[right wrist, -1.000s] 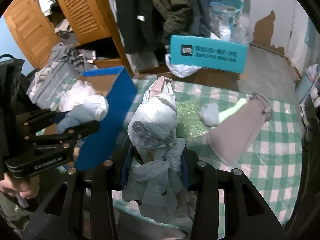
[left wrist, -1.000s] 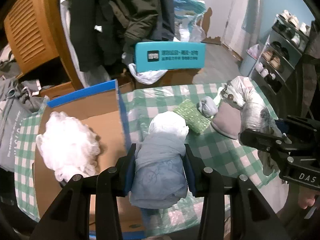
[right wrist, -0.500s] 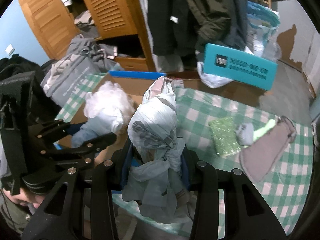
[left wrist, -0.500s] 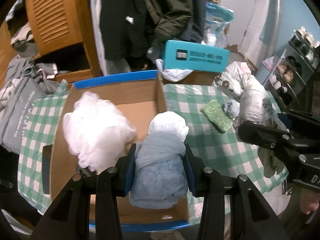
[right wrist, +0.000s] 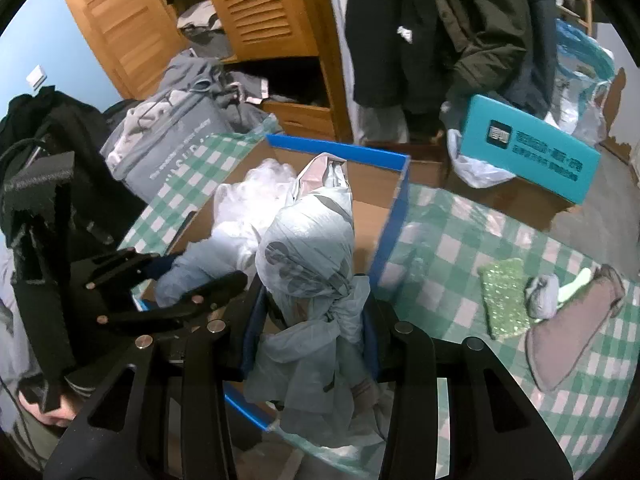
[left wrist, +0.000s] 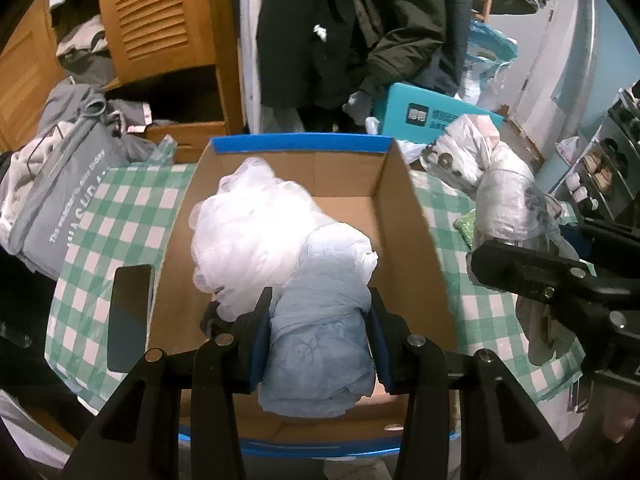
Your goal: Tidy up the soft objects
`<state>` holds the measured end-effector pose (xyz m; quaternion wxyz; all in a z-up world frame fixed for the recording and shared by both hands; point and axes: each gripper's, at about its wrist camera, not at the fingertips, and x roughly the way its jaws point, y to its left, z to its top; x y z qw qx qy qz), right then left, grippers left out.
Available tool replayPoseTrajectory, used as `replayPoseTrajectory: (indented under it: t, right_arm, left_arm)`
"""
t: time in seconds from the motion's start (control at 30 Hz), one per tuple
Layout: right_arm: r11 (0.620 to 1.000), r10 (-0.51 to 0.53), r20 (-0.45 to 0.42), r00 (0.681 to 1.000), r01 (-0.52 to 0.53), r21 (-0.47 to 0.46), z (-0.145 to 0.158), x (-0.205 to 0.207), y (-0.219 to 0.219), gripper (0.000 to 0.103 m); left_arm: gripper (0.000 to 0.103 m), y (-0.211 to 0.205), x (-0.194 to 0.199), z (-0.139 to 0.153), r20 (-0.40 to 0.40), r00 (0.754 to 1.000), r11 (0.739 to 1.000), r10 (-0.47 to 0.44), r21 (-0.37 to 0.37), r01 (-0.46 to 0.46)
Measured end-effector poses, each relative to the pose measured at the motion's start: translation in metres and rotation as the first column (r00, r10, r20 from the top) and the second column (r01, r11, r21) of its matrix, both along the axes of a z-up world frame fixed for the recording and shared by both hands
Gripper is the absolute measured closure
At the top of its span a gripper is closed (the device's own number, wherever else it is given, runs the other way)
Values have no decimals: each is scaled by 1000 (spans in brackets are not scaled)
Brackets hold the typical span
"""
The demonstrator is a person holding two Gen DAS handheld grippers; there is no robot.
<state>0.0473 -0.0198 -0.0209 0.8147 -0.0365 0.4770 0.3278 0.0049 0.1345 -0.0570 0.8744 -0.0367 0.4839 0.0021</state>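
Observation:
My left gripper (left wrist: pixel 320 320) is shut on a pale blue cloth bundle (left wrist: pixel 320 332) and holds it over the open cardboard box (left wrist: pixel 404 208) with blue rims. A fluffy white plastic wad (left wrist: pixel 248 236) lies inside the box. My right gripper (right wrist: pixel 310 320) is shut on a grey-white wrapped bundle (right wrist: pixel 308 256) above the box's near right corner (right wrist: pixel 390 224). That bundle also shows at the right of the left wrist view (left wrist: pixel 504 196). The left gripper shows in the right wrist view (right wrist: pixel 168 280).
On the green checked tablecloth (right wrist: pixel 460 240) lie a green sparkly cloth (right wrist: pixel 504 296), a small grey sock (right wrist: pixel 542 294) and a brown-grey slipper (right wrist: pixel 568 340). A black phone (left wrist: pixel 130 300) lies left of the box. A grey bag (left wrist: pixel 60 184) and a teal carton (right wrist: pixel 528 152) stand behind.
Both grippers have swung left with their bundles. The left bundle went from above the tablecloth to above the box's middle. The right bundle now hangs at the box's right wall.

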Motion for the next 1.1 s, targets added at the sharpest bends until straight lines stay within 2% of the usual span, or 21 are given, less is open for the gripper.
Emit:
replayPoseTrajectory:
  t: [0.2,0.37,0.53,0.57,0.6,0.63,0.67,0.77,1.1]
  right_arm:
    - [1000,25,-39,999,-25,8,-9,3,23,63]
    - [999,27,-103,994,-24,33,-23,10,33,62]
    - [999,13,-141,990,-8,36,-34,16,39,61]
    - [999,15,-145,989,-10,36,-35,16,41,59]
    - [999,19,-147,989,-15,33,-36,16,43,57]
    - [1000,22,-145,989,-19,23,-37,15,46,57]
    - [1000,19,-137,990,-18,9,-37,14,48,51]
    - [1000,19,-112,993,-20,-10,-37,11,51,35]
    - [1000,-15,-57,998,14,-22,-23,8,38,34]
  left_arm:
    - [59,19,1,-13,-27,999,999,40,-1,-40]
    - [59,33,4,-28,-70,995,996,72,-51,-75]
    - [59,36,4,-32,-80,993,995,92,-33,-95]
    - [54,37,4,-32,-81,992,995,96,-27,-98]
    - [52,37,3,-32,-84,992,995,98,-21,-100]
    - [45,37,3,-32,-87,991,995,98,-18,-100]
    - [39,37,2,-31,-85,991,995,98,-14,-100]
    - [32,37,0,-27,-68,992,995,103,12,-103]
    - [32,30,1,-22,-54,995,996,88,13,-87]
